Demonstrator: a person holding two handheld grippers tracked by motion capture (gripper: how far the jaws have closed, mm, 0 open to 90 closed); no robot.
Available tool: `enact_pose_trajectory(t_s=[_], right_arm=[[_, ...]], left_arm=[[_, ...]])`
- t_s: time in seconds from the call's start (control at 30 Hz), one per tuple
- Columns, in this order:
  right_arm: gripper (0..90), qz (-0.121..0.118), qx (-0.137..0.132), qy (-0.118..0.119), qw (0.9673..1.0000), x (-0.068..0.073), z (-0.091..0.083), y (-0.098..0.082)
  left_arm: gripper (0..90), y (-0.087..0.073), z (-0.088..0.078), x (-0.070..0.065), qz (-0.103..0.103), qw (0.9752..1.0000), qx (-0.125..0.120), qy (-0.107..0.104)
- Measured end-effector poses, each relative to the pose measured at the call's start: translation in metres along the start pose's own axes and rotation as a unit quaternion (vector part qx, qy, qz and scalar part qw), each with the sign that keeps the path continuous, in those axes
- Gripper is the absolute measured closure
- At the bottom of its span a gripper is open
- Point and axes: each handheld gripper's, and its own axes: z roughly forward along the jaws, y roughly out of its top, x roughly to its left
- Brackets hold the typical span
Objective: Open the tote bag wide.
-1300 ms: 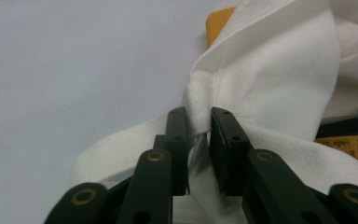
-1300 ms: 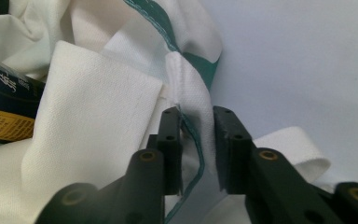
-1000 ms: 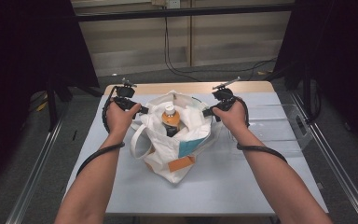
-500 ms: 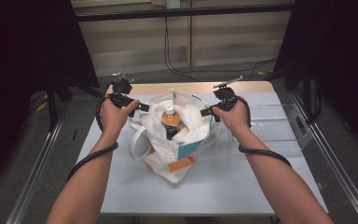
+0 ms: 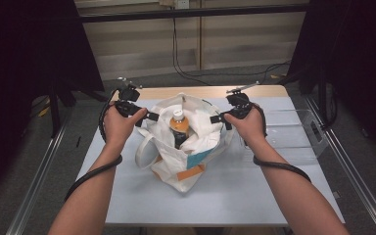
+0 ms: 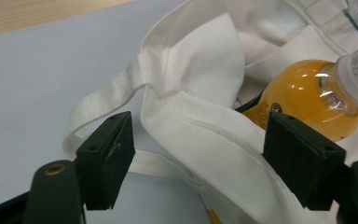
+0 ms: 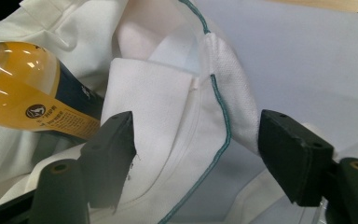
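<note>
A white cloth tote bag (image 5: 186,156) stands open mid-table with an orange drink bottle (image 5: 178,128), white-capped, upright inside. My left gripper (image 5: 152,117) is at the bag's left rim and my right gripper (image 5: 216,119) at its right rim. Both pairs of jaws have just been opening. In the left gripper view, the left gripper (image 6: 200,140) straddles the bag's hem (image 6: 205,70) without pressing it, bottle (image 6: 303,93) just beyond. In the right gripper view, the right gripper (image 7: 200,135) likewise stands wide around the green-stitched rim (image 7: 154,102), bottle (image 7: 23,88) at left.
A clear plastic box (image 5: 293,132) sits on the right side of the pale table (image 5: 254,191). One bag strap (image 6: 107,98) loops out onto the table at the left. Metal rails run along both table sides, with dark curtains beyond.
Both pairs of jaws have spread apart at the bag's rim and no longer pinch the cloth. The left hand has risen and drawn slightly outward; the right has shifted a little.
</note>
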Motion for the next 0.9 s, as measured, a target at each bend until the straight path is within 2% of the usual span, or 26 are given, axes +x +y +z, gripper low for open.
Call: enact_pose_trajectory(t_s=[0.1,0.17,0.23,0.3,0.5,0.53,0.57,0.63,0.73,0.8,0.87,0.9], right_arm=[[20.1,0.000,-0.003,-0.001,1.0000,0.003,-0.002,0.001],[18.6,-0.005,-0.005,-0.012,0.9999,0.006,-0.004,0.000],[16.9,-0.007,-0.011,-0.007,0.9999,0.007,-0.005,0.000],[12.9,-0.009,-0.007,-0.016,0.9998,0.008,-0.006,0.000],[12.5,-0.010,-0.003,-0.018,0.9998,0.006,-0.009,-0.002],[12.5,-0.008,-0.004,-0.016,0.9998,0.007,-0.009,-0.002],[12.5,-0.009,-0.004,-0.012,0.9999,0.007,-0.009,-0.003],[12.5,-0.010,-0.003,-0.010,0.9999,0.008,-0.008,-0.003],[12.8,-0.008,0.008,0.001,0.9999,0.011,-0.005,-0.004],[12.9,-0.008,0.014,0.002,0.9999,0.014,-0.002,-0.006],[13.8,-0.009,0.023,0.006,0.9997,0.016,0.001,-0.008],[15.8,-0.008,0.025,0.010,0.9996,0.017,0.002,-0.009]], left_arm=[[22.5,-0.003,-0.002,-0.001,-0.002,1.0000,0.000,0.001],[22.2,-0.005,-0.003,-0.001,-0.001,1.0000,-0.004,0.003],[21.0,-0.007,-0.005,-0.001,0.000,1.0000,-0.006,0.005],[20.7,-0.008,-0.005,-0.001,0.002,1.0000,-0.005,0.006],[19.6,-0.008,-0.004,-0.003,0.005,1.0000,-0.002,0.004],[19.6,-0.008,-0.003,-0.004,-0.001,1.0000,-0.005,0.003],[19.5,-0.008,-0.003,-0.004,0.004,1.0000,0.004,-0.003],[19.3,-0.008,0.000,-0.005,0.008,0.9999,0.009,0.000],[19.3,-0.009,0.002,-0.007,0.011,0.9999,0.012,0.001],[19.7,-0.011,0.004,-0.008,0.007,0.9999,0.013,-0.004],[20.5,-0.013,0.005,-0.008,0.012,0.9997,0.016,-0.011],[21.5,-0.014,0.006,-0.009,0.005,0.9998,0.013,-0.012]])
